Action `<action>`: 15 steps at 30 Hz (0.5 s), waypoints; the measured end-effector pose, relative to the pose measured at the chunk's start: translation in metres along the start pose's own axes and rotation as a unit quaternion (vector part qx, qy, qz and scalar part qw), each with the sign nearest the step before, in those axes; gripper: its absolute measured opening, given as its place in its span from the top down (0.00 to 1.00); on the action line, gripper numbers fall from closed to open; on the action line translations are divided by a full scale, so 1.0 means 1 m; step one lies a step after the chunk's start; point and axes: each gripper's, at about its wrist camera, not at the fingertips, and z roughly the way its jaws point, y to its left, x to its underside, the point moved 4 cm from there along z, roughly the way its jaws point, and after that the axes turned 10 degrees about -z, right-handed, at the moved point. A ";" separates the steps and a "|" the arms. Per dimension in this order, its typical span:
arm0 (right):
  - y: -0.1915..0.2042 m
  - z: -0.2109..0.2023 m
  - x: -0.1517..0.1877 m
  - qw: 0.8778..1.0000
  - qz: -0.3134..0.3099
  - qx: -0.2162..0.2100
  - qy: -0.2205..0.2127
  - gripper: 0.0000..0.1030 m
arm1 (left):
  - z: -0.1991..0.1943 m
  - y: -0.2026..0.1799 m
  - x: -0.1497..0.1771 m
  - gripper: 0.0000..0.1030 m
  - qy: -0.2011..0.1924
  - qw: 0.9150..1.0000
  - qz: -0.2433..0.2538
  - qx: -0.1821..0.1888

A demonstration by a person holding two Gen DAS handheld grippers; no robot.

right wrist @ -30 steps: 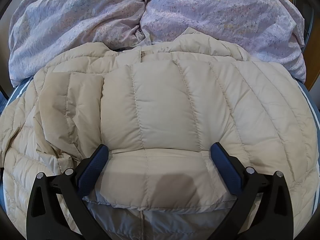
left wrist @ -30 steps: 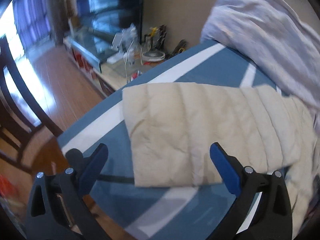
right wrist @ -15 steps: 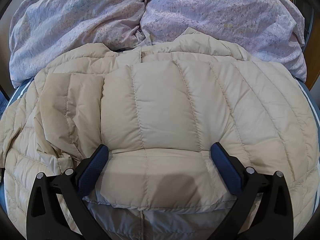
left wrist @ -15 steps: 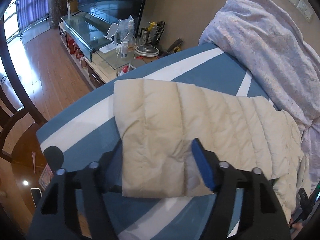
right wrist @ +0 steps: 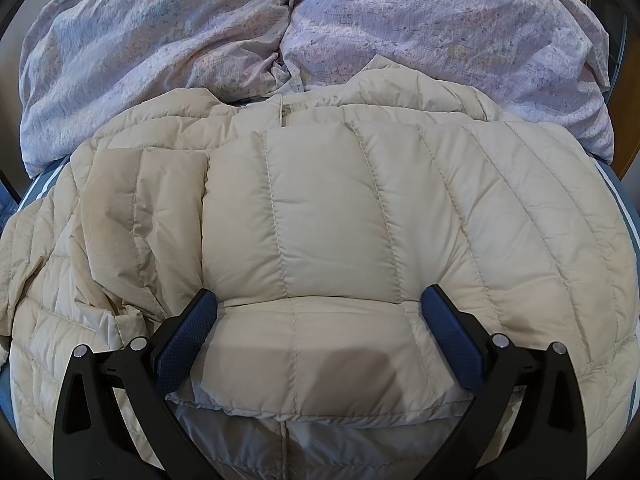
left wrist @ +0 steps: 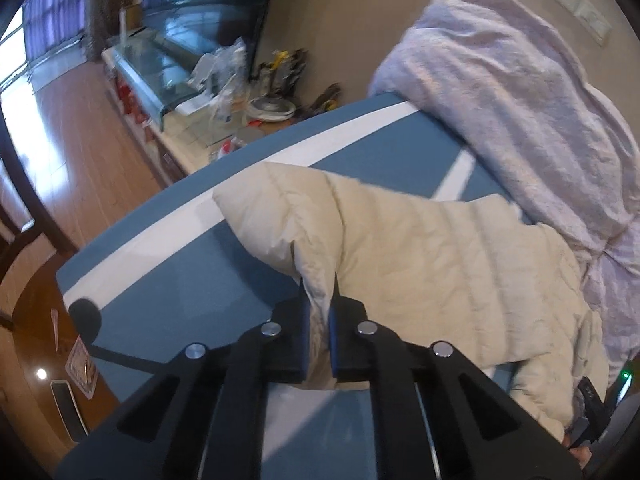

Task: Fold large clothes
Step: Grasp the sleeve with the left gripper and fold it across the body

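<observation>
A cream quilted down jacket [right wrist: 328, 216] lies spread on a blue bed with white stripes. Its sleeve [left wrist: 420, 264] stretches out to the left across the blue sheet [left wrist: 188, 288]. My left gripper [left wrist: 319, 312] is shut on the sleeve's cuff edge, and the pinched fabric bunches up and lifts off the sheet. My right gripper [right wrist: 320, 328] stands open and still over the jacket's body, near the folded hem, with its blue pads [right wrist: 188, 332] resting against the fabric on either side. Nothing is pinched between them.
A rumpled lilac duvet [right wrist: 304, 28] is piled behind the jacket, also seen as lilac bedding [left wrist: 532, 120] along the wall. Beyond the bed's left edge are a wooden floor [left wrist: 68, 152], a low cluttered cabinet [left wrist: 208, 120] and a dark chair [left wrist: 16, 216].
My left gripper went from wide open over the flat sleeve end to shut on the cuff, which now puckers and rises. The right gripper and the jacket body have not moved.
</observation>
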 end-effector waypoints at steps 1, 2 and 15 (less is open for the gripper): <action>0.000 0.000 0.000 1.000 0.000 0.000 0.000 0.01 | -0.003 -0.009 -0.001 0.93 -0.003 1.000 0.008 0.005; 0.001 0.000 0.000 1.000 0.000 0.000 0.000 0.01 | -0.008 -0.022 -0.002 0.93 -0.006 1.000 0.019 0.013; 0.002 0.000 0.000 1.000 -0.009 0.006 0.004 0.01 | -0.040 -0.229 0.062 0.93 0.019 0.971 0.161 0.177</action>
